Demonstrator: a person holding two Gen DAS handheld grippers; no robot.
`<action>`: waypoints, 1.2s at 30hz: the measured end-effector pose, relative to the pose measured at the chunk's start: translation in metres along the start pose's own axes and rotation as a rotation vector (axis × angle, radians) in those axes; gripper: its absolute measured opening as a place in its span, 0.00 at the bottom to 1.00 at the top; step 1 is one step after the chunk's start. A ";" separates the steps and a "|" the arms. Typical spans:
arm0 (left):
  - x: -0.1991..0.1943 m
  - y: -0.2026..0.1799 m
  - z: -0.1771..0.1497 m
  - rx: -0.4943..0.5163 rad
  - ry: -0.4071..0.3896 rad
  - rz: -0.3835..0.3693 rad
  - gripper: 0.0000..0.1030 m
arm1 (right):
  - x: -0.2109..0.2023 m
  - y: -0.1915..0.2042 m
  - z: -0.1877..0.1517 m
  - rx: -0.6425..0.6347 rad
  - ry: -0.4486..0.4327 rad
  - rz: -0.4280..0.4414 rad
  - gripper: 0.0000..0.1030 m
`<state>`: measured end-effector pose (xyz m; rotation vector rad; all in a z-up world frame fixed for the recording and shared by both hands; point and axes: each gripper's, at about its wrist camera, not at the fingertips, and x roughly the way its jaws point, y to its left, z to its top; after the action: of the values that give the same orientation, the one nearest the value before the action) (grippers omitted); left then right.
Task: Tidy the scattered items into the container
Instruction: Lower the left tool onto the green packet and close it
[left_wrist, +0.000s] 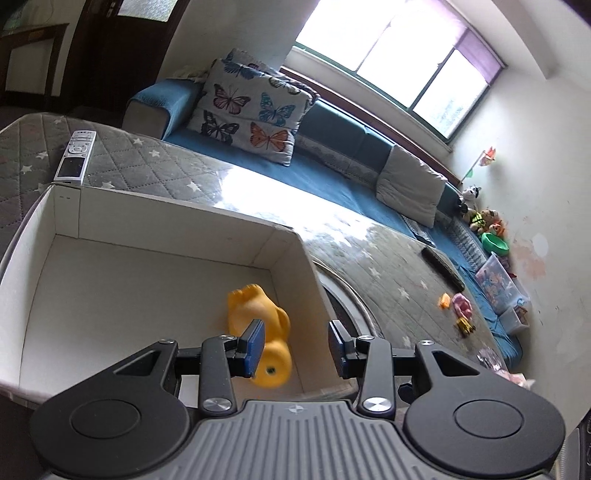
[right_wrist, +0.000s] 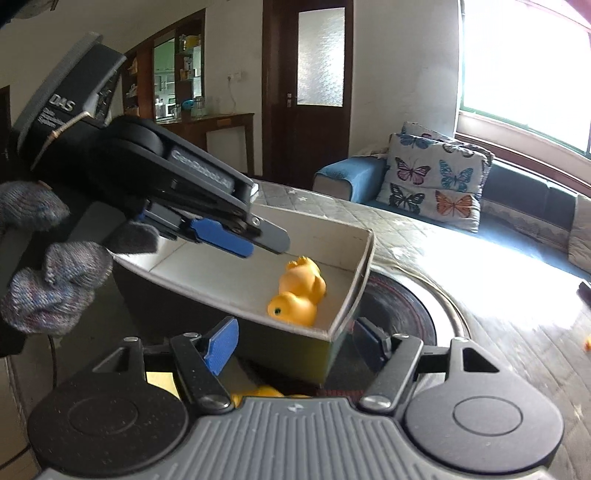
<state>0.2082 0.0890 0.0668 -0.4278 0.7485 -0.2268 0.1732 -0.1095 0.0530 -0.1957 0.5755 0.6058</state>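
Note:
A yellow rubber duck lies on its side inside the white cardboard box; it also shows in the right wrist view, in the box's near right corner. My left gripper is open and empty above the box's right part, over the duck. It shows from the side in the right wrist view. My right gripper is open and empty, just outside the box's near corner. Small toys lie scattered on the table at the right.
The box stands on a grey quilted table with a glass top. A silver remote lies beyond the box. A dark remote lies near the toys. A blue sofa with butterfly cushions is behind the table.

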 end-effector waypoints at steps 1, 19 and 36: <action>-0.003 -0.003 -0.004 0.005 -0.001 0.000 0.39 | -0.006 0.001 -0.005 0.000 -0.001 -0.006 0.72; 0.000 -0.042 -0.065 0.061 0.092 -0.060 0.39 | -0.027 -0.003 -0.063 0.088 0.067 -0.091 0.77; 0.042 -0.069 -0.073 0.128 0.194 -0.091 0.39 | -0.014 0.006 -0.061 0.055 0.059 -0.123 0.56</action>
<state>0.1838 -0.0083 0.0246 -0.3216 0.8998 -0.4036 0.1327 -0.1325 0.0104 -0.1961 0.6319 0.4658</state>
